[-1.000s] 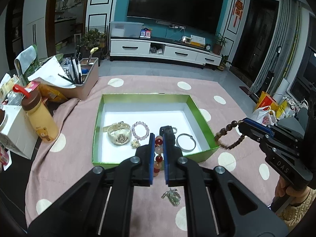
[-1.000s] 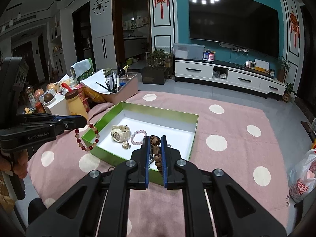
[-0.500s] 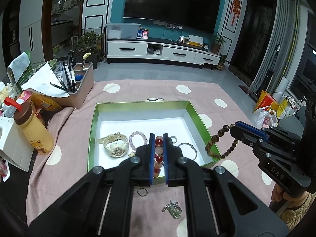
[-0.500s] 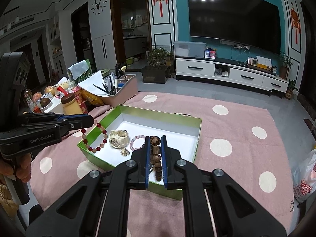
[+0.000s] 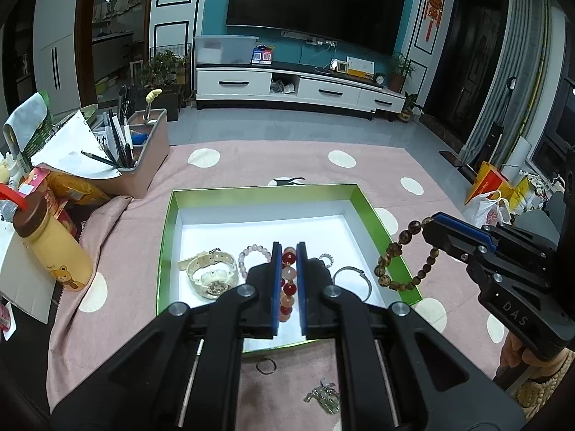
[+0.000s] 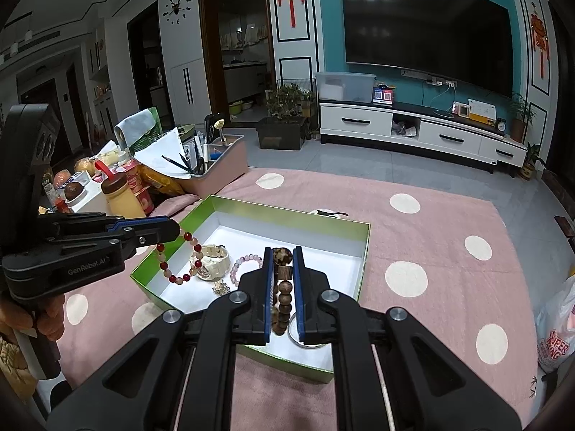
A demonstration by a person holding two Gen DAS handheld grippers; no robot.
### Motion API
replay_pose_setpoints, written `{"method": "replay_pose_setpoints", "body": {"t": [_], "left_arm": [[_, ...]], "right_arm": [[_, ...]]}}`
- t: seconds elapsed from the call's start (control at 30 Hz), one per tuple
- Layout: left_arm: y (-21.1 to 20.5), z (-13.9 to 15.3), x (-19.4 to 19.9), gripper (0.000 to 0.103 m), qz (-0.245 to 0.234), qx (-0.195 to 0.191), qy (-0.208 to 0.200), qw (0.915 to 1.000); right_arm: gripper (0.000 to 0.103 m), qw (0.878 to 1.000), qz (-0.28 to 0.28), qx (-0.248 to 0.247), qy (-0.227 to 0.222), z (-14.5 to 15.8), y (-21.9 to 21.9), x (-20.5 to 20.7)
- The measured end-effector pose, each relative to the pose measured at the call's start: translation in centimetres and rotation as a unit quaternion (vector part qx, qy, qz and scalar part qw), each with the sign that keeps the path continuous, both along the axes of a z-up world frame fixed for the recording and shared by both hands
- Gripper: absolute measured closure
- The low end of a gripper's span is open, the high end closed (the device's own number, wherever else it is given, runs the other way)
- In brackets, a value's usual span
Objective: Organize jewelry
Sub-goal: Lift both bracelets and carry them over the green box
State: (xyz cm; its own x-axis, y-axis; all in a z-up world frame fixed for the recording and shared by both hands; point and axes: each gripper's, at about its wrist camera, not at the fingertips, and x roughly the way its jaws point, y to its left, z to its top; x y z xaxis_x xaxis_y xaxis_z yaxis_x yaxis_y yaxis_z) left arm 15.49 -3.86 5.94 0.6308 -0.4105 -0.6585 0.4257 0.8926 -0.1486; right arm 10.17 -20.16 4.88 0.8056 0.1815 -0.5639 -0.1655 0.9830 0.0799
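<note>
Left wrist view: left gripper point(image 5: 288, 251) at lower centre, clenched on red bead bracelet point(image 5: 289, 289), hanging over green box point(image 5: 163, 248); inside box a watch point(image 5: 212, 276), pink bracelet point(image 5: 251, 256), silver bangle point(image 5: 350, 278); at right, right gripper point(image 5: 429, 228) grasping brown bead bracelet point(image 5: 391, 255) above box's right edge.

Right wrist view: right gripper point(image 6: 282, 255) at lower centre, closed on brown bead bracelet point(image 6: 284, 287) over box point(image 6: 363, 273); at left, left gripper point(image 6: 174, 231) holding red bead bracelet point(image 6: 179, 262) above watch point(image 6: 212, 262).
</note>
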Motion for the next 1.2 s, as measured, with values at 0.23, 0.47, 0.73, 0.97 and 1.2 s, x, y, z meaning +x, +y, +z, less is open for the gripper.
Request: {"method": "replay_pose_setpoints", "body": {"t": [0.23, 0.47, 0.73, 0.97, 1.2], "left_arm": [[-0.4, -0.8, 1.1, 0.096, 0.000, 0.006, 0.008, 0.9999], [-1.1, -1.4, 2.1, 0.096, -0.004, 0.012, 0.014, 0.9998], [-1.9, -2.3, 2.8, 0.096, -0.009, 0.020, 0.021, 0.9995], [-2.4, -3.1, 3.5, 0.096, -0.008, 0.026, 0.029, 0.9992], [-2.9, -4.1, 4.3, 0.096, -0.009, 0.032, 0.038, 0.9987]], "right_arm": [[0.093, 1.000, -0.005, -0.003, 0.006, -0.3, -0.2, 1.2], [0.093, 1.000, -0.007, -0.001, 0.016, -0.9, -0.3, 2.3], [0.093, 1.000, -0.010, 0.000, 0.027, -1.7, -0.6, 3.6], [0.093, 0.999, -0.013, 0.001, 0.035, -2.4, -0.9, 4.4], [0.093, 0.999, -0.018, 0.001, 0.045, -3.2, -1.1, 5.3]]}}
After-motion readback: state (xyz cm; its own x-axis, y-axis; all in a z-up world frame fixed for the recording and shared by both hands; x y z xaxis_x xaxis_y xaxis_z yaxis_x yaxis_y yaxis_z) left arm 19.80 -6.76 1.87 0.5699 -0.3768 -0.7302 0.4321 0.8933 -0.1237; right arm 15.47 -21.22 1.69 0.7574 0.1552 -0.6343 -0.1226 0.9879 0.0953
